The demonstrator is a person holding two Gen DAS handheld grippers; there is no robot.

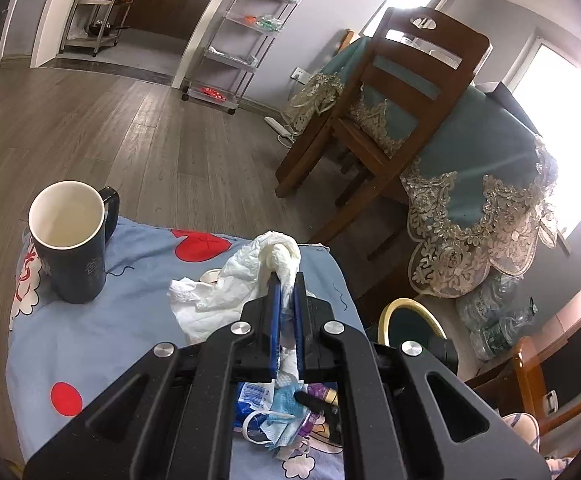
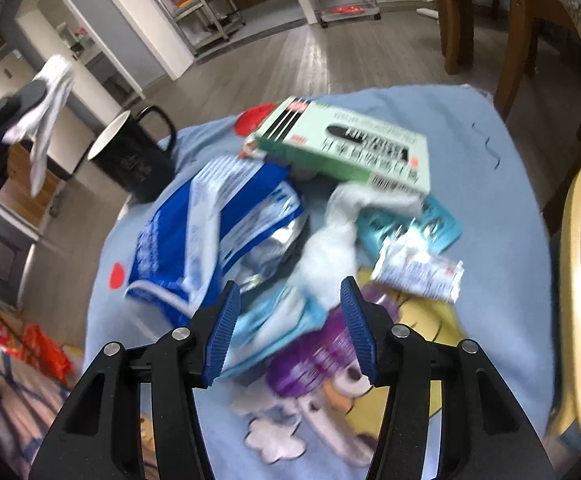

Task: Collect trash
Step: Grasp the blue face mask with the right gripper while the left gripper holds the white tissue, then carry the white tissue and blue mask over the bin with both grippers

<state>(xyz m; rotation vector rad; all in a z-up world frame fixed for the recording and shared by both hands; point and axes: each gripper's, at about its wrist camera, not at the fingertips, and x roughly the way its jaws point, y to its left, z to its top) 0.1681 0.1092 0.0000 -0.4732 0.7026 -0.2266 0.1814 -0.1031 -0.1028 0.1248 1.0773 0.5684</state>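
A low counter (image 2: 470, 208) draped in a light blue cartoon-print cloth (image 1: 102, 332) carries the mess. It stands on a grey wood-plank floor (image 1: 138, 128). Seen from the left wrist, a wooden chair (image 1: 382, 120) is pushed against a table under a teal lace-edged cloth (image 1: 486, 168) at two o'clock, a white wheeled rack (image 1: 246, 36) stands at twelve o'clock by a doorway, and a bin (image 1: 406, 320) with a yellowish rim sits beside the counter at four o'clock.

On the blue cloth a dark mug (image 1: 70, 240) with a white inside stands upright at nine o'clock in the left wrist view. In the right wrist view the trash lies heaped in the middle of the counter: a green carton (image 2: 342, 144) at twelve o'clock, resting tilted on the heap, a blue and white crinkled bag (image 2: 214, 232) at ten o'clock, a crumpled white tissue (image 2: 338, 236) in the centre, a teal wrapper (image 2: 438, 220) and a small white packet (image 2: 418, 272) at two o'clock.

The left tongs (image 1: 286, 280) point somewhat downward with their blue pads together, clamped on a twisted white paper towel (image 1: 278, 252) that is lifted off the counter; from the right wrist view it dangles at ten o'clock. The right tongs (image 2: 290, 296) tilt steeply down over the heap, pads apart and gripping nothing, with the white tissue lying below the gap between them. That view is motion-blurred
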